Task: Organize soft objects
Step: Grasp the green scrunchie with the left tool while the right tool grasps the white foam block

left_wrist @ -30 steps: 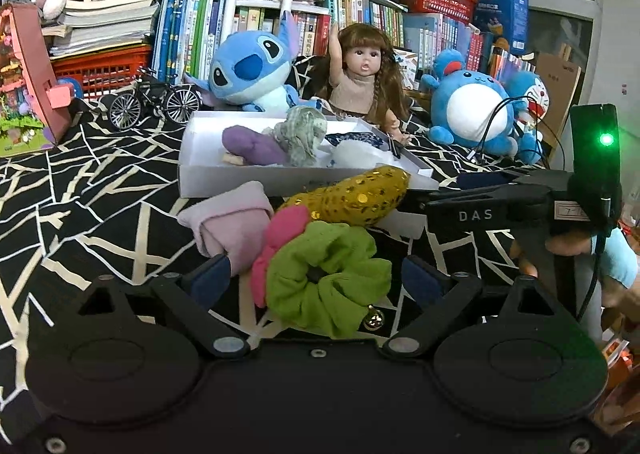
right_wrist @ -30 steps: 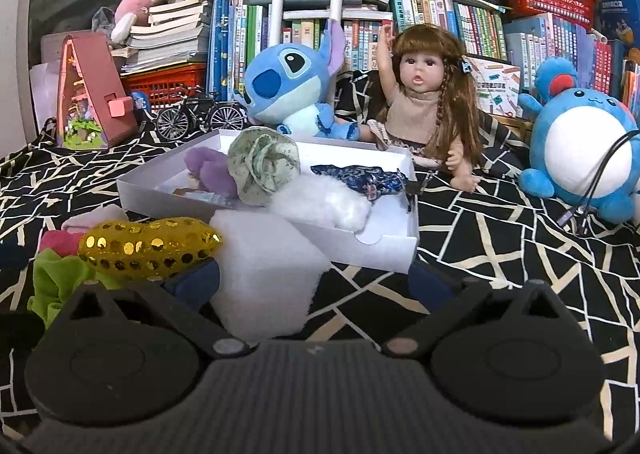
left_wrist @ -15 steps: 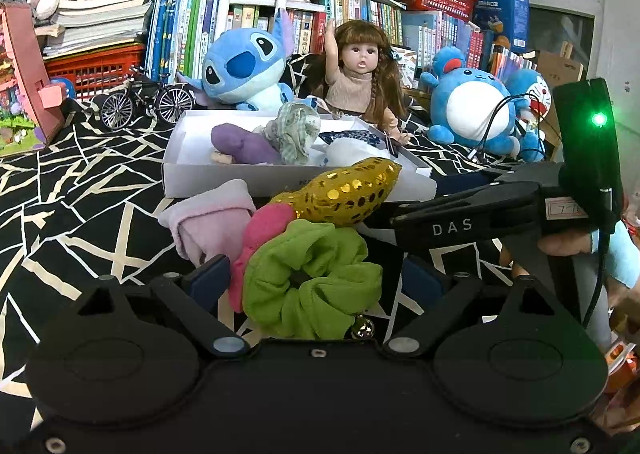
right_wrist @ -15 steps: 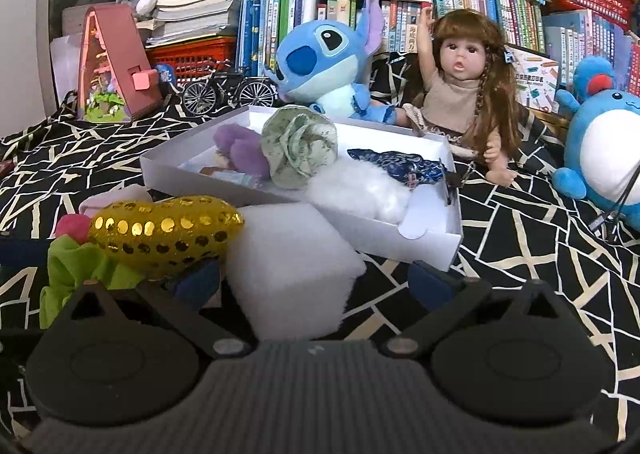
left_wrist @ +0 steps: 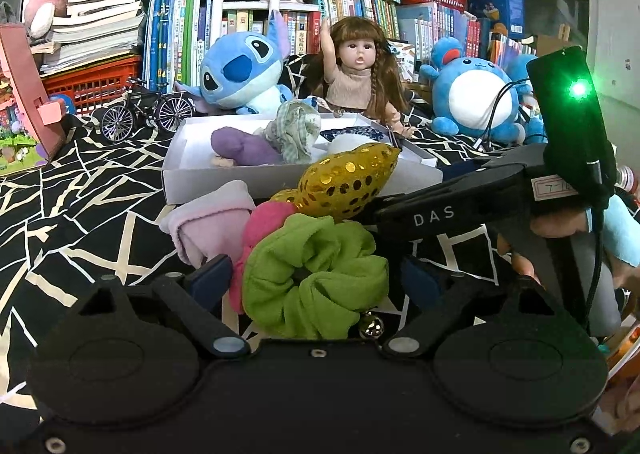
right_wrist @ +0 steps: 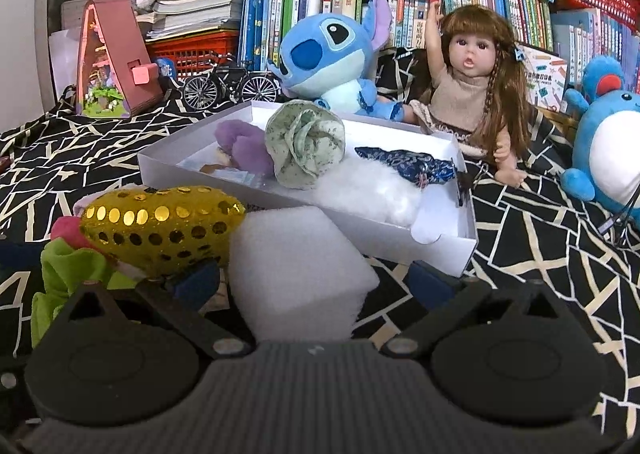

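A white box holds a purple plush, a green floral fabric ball, white fluff and a blue patterned piece. In front of it lie a green scrunchie, a pink soft piece, a pale pink cloth, a gold sequin pouch and a white foam block. My left gripper is open with the scrunchie between its fingers. My right gripper is open around the foam block, its left finger under the pouch.
Behind the box sit a blue Stitch plush, a doll and a blue round plush. A toy bicycle and a pink toy house stand left. Bookshelves fill the back. A black-and-white cloth covers the surface.
Both grippers have moved slightly forward and left towards the soft pile. The foam block and the scrunchie sit deeper between the fingers. Both stay open.
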Motion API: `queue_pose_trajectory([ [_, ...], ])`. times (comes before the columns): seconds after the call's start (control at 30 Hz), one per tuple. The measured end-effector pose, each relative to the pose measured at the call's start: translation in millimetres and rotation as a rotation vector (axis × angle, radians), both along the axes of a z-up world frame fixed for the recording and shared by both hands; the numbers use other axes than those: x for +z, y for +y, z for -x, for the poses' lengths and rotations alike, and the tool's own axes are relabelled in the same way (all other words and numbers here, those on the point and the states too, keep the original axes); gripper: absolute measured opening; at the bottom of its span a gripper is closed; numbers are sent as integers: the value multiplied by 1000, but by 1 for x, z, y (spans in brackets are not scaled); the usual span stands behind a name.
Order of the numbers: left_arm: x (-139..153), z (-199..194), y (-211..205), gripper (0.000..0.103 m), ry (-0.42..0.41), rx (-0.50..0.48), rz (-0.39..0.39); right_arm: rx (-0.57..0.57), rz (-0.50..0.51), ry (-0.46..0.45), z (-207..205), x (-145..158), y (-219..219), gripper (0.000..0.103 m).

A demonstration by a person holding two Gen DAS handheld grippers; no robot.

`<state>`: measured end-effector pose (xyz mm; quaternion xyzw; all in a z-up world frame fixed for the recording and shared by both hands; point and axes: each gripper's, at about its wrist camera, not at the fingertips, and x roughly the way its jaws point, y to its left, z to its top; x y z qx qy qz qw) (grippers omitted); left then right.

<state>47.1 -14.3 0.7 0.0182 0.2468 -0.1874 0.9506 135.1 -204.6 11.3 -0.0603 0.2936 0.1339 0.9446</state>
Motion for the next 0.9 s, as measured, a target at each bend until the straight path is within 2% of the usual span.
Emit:
queue_pose_trajectory([
  [0.17, 3, 1, 4, 74, -8, -5, 18, 8, 0, 9, -1, -4, 2, 103],
  [0.3, 6, 6, 5, 56, -31, -28, 1, 7, -7, 3, 0, -2, 2, 101],
  [0.4, 8, 10, 4, 49, -46, -38, -15, 11, 2, 0, 1, 0, 3, 96],
  [0.57, 13, 15, 4, 34, -65, -45, -21, 5, 6, -2, 4, 3, 1, 80],
  [0.87, 23, 22, 9, 31, -90, -37, -17, -44, -13, -50, 16, 17, -13, 56],
  [0.9, 24, 23, 10, 31, -92, -33, -15, -49, -17, -52, 17, 18, -14, 56],
])
